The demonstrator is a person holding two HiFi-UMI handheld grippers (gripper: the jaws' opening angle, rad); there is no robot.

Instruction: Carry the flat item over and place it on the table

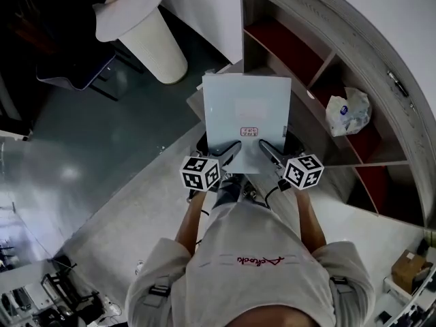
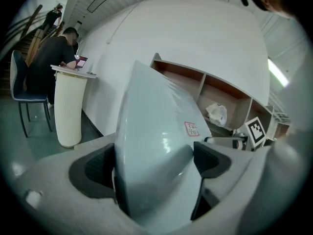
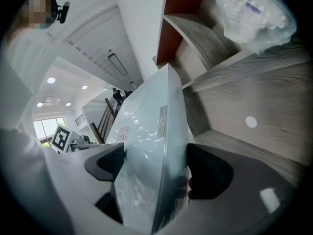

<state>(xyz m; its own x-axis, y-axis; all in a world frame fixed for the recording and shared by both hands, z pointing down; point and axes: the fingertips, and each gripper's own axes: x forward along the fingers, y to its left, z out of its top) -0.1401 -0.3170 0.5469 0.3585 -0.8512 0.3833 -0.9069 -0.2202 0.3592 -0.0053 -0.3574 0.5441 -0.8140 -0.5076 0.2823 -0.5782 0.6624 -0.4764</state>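
Observation:
A flat pale blue-grey panel, wrapped in clear film with a small red label, is held level in front of me. My left gripper is shut on its near left edge and my right gripper is shut on its near right edge. In the left gripper view the flat panel fills the gap between the dark pads. The right gripper view shows the flat panel edge-on, clamped between that gripper's pads.
A curved wooden shelf unit with red backs stands ahead and to the right, holding a white plastic bag. A round white pedestal table stands at the upper left, with a seated person at it. Grey floor lies left.

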